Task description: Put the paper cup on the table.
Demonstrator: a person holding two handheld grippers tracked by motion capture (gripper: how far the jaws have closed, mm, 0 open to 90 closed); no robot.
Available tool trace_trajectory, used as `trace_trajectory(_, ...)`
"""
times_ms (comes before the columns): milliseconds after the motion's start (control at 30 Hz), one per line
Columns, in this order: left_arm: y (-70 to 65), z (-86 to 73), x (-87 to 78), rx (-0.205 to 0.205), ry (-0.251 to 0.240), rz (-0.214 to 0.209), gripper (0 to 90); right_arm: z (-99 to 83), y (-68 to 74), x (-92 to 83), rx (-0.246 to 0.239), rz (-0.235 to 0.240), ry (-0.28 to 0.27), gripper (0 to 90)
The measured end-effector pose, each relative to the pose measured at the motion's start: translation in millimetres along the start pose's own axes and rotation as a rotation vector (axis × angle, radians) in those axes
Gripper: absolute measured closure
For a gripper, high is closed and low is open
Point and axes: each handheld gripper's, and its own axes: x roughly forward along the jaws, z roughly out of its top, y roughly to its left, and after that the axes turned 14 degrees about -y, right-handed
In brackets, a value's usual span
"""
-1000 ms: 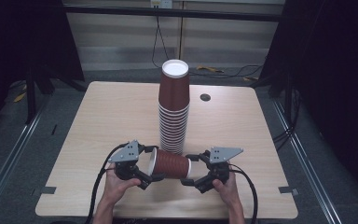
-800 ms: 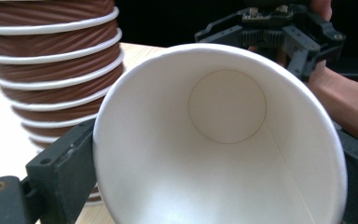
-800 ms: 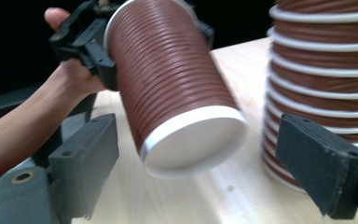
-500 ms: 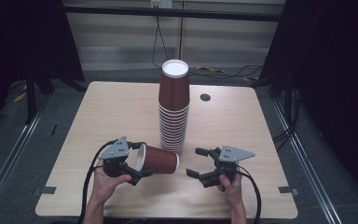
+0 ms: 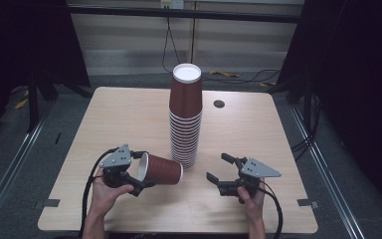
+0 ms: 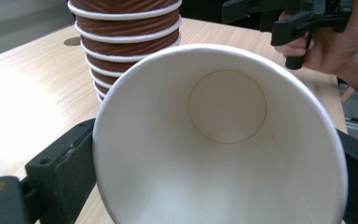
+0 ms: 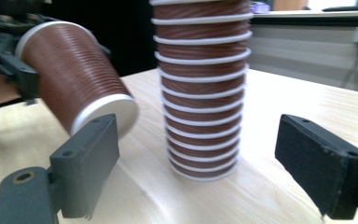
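The left gripper (image 5: 138, 180) pinches a single brown paper cup (image 5: 161, 170) at its rim, the jaws pressed on either side of the white mouth, so the cup lies tipped on its side just above the table (image 5: 104, 124), base pointing at the foot of the tall stack of brown paper cups (image 5: 185, 119). The right gripper (image 5: 221, 170) hovers apart on the other side of the stack, jaws spread wide with nothing between them. The main risk seems to be the thin rim: too hard a squeeze could buckle the cup or let it slip out of the pinch. The cup's base sits very near the stack, so a careless swing could knock the inverted tower over, and the right gripper's open jaws could clip it too.
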Motion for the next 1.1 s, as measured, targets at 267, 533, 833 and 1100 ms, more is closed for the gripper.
trace_trajectory(267, 3.8, 0.4, -3.7, -0.008, 0.024, 0.025, 5.1, -11.7, -2.1, -7.1, -0.067, -0.148, -0.050, 13.4)
trace_trajectory(533, 10.1, 4.6, -1.0, -0.010, 0.111, 0.058, 5.1, -21.6, -6.3, -11.5, -0.177, -0.295, -0.083, 13.1)
trace_trajectory(833, 14.5, 6.3, 1.0, -0.020, 0.181, 0.096, 5.0, -31.4, -9.4, -20.0, -0.132, -0.364, -0.124, 12.9)
trace_trajectory(1100, 25.0, 11.8, -0.1, -0.037, 0.246, 0.124, 4.8, -33.8, -8.7, -24.9, -0.129, -0.364, -0.153, 13.0)
